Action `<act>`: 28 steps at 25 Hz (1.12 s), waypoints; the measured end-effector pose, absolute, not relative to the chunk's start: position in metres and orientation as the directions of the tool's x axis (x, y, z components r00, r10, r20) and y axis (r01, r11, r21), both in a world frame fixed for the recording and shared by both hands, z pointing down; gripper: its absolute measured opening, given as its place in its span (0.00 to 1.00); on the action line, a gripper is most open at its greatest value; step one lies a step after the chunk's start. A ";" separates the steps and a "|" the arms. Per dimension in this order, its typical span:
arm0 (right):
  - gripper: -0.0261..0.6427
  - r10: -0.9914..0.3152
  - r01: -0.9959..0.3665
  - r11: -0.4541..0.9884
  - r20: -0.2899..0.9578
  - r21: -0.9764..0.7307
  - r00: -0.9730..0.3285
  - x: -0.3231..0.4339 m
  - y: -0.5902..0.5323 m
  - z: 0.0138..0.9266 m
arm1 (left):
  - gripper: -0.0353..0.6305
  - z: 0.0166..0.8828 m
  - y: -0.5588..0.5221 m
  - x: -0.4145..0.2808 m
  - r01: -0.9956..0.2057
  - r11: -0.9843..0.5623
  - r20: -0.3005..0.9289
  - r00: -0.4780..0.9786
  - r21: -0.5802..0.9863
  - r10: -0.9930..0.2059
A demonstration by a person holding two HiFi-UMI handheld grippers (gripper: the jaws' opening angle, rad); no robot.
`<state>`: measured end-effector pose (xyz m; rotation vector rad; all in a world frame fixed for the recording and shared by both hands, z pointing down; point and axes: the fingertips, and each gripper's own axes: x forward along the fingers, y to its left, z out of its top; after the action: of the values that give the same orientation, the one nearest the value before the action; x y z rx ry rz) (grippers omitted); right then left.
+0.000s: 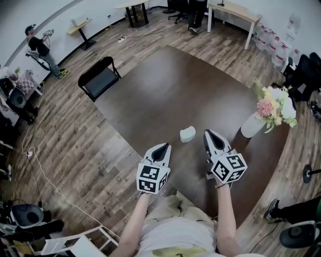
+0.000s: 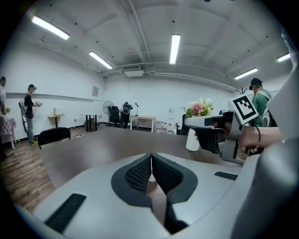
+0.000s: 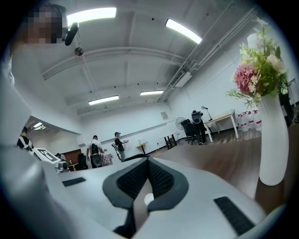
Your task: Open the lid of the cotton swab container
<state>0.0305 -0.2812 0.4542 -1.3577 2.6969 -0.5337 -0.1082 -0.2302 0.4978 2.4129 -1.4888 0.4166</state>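
1. The cotton swab container [image 1: 187, 134] is a small white tub on the dark wooden table [image 1: 165, 90], close to the near edge; it lies between the tips of the two grippers and touches neither; it is too small in the head view to make out its lid.
2. The left gripper [image 1: 162, 146] hovers over the near table edge, to the near left of the container, pointing far and a little down; its fingers are pressed together at the tips with nothing held.
3. The right gripper [image 1: 208, 132] is just right of the container, pointing roughly level; its fingers are likewise closed tip to tip on nothing.
4. A white vase [image 1: 252, 125] of pink and white flowers [image 1: 275, 108] stands on the table to the right of the right gripper; it is the nearest thing on that side and looms large in the right gripper view.
5. A black chair [image 1: 99, 78] sits at the table's far left edge, well apart from the container.
6. Further off, a person [image 1: 40, 50] stands by the far left wall; a pale desk [image 1: 235, 12] stands at the far right.
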 end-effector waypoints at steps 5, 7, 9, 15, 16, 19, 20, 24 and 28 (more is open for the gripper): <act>0.07 -0.800 -0.791 0.520 0.141 -0.322 -0.583 0.033 -0.299 0.471 | 0.09 0.525 -0.255 -0.096 -0.854 -0.500 0.424 0.509 0.144 -0.749; 0.07 -0.804 -0.801 0.504 0.164 -0.322 -0.572 0.034 -0.304 0.481 | 0.09 0.539 -0.262 -0.091 -0.833 -0.533 0.449 0.536 0.146 -0.715; 0.07 -0.805 -0.808 0.492 0.186 -0.323 -0.564 0.035 -0.307 0.492 | 0.09 0.554 -0.269 -0.086 -0.815 -0.560 0.472 0.556 0.148 -0.684; 0.07 -0.815 -0.819 0.455 0.206 -0.351 -0.542 0.040 -0.320 0.510 | 0.15 0.589 -0.282 -0.073 -0.771 -0.613 0.522 0.600 0.174 -0.606; 0.07 -0.816 -0.819 0.452 0.208 -0.353 -0.540 0.041 -0.322 0.512 | 0.26 0.593 -0.283 -0.069 -0.760 -0.625 0.528 0.609 0.178 -0.591; 0.07 -0.819 -0.821 0.440 0.212 -0.364 -0.533 0.046 -0.326 0.517 | 0.37 0.606 -0.288 -0.056 -0.730 -0.668 0.555 0.619 0.145 -0.556; 0.07 -0.820 -0.822 0.436 0.215 -0.366 -0.530 0.048 -0.327 0.519 | 0.40 0.611 -0.290 -0.052 -0.717 -0.684 0.563 0.622 0.130 -0.545; 0.07 -0.821 -0.827 0.419 0.234 -0.375 -0.521 0.051 -0.328 0.528 | 0.47 0.624 -0.297 -0.041 -0.683 -0.720 0.577 0.638 0.120 -0.509; 0.07 -0.818 -0.827 0.414 0.243 -0.379 -0.521 0.052 -0.333 0.534 | 0.47 0.629 -0.311 -0.036 -0.674 -0.732 0.569 0.643 0.101 -0.513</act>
<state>0.0524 -0.3332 0.5337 -1.5467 2.6585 -0.7317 -0.0359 -0.3110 0.6285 2.5606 -0.9527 0.7486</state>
